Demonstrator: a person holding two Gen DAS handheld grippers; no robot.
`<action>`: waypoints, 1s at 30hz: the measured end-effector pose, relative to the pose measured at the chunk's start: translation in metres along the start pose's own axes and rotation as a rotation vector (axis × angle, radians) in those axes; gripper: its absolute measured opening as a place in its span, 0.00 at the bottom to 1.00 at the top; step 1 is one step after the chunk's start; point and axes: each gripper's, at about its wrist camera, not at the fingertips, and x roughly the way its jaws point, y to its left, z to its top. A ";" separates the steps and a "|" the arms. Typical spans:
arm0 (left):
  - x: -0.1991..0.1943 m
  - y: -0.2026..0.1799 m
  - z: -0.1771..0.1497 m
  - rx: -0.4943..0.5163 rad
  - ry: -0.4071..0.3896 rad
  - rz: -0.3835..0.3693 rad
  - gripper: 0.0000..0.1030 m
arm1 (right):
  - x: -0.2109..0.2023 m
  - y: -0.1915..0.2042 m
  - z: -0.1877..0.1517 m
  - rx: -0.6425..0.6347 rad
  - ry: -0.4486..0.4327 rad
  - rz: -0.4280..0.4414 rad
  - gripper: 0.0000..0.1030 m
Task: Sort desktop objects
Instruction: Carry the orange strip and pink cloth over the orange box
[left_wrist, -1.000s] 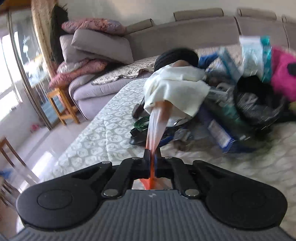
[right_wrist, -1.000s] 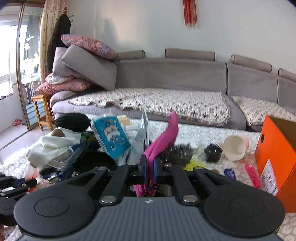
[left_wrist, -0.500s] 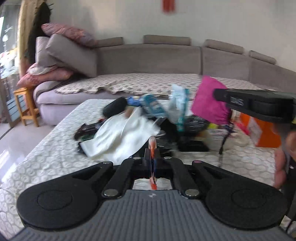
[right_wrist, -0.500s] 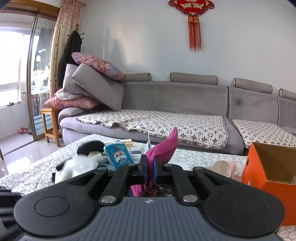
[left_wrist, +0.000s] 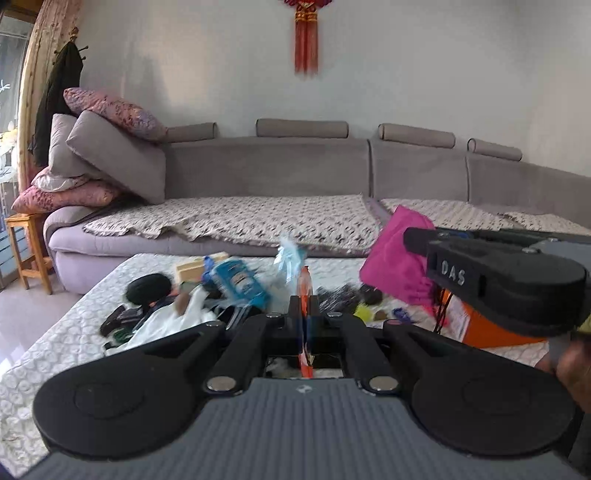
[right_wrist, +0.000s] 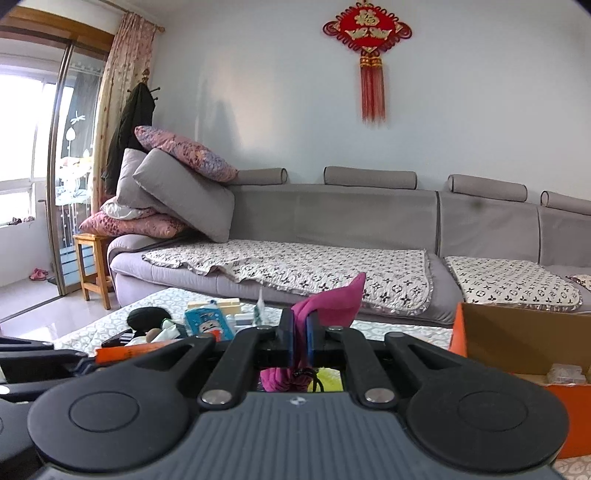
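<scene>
My left gripper (left_wrist: 304, 301) is shut on a thin orange packet (left_wrist: 303, 284), seen edge-on and held above the table. My right gripper (right_wrist: 299, 325) is shut on a magenta cloth pouch (right_wrist: 332, 304), lifted above the table. The pouch also shows in the left wrist view (left_wrist: 397, 262), with the right gripper's black body to its right. The orange packet appears lower left in the right wrist view (right_wrist: 129, 350). A pile of desktop objects lies on the table: a white cloth (left_wrist: 173, 321), a blue package (left_wrist: 240, 282) and a black case (left_wrist: 147, 288).
An open orange cardboard box (right_wrist: 517, 343) stands on the table's right side. The table has a pale patterned cover (left_wrist: 55, 350). A grey sofa (right_wrist: 332, 221) with stacked cushions runs behind. A wooden stool (right_wrist: 92, 266) stands at the left.
Both grippers have risen and levelled, each still holding its object. The left view swung from the pile to face the sofa. The white cloth stayed in the pile.
</scene>
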 end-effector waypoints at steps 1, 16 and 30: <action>0.001 -0.003 0.001 0.000 -0.007 -0.003 0.05 | -0.001 -0.001 0.001 0.002 -0.007 -0.001 0.05; 0.020 -0.034 0.013 -0.030 -0.029 -0.044 0.05 | -0.010 -0.033 0.009 0.074 -0.072 -0.051 0.05; 0.034 -0.086 0.026 -0.012 -0.083 -0.148 0.05 | -0.020 -0.094 0.013 0.121 -0.146 -0.201 0.05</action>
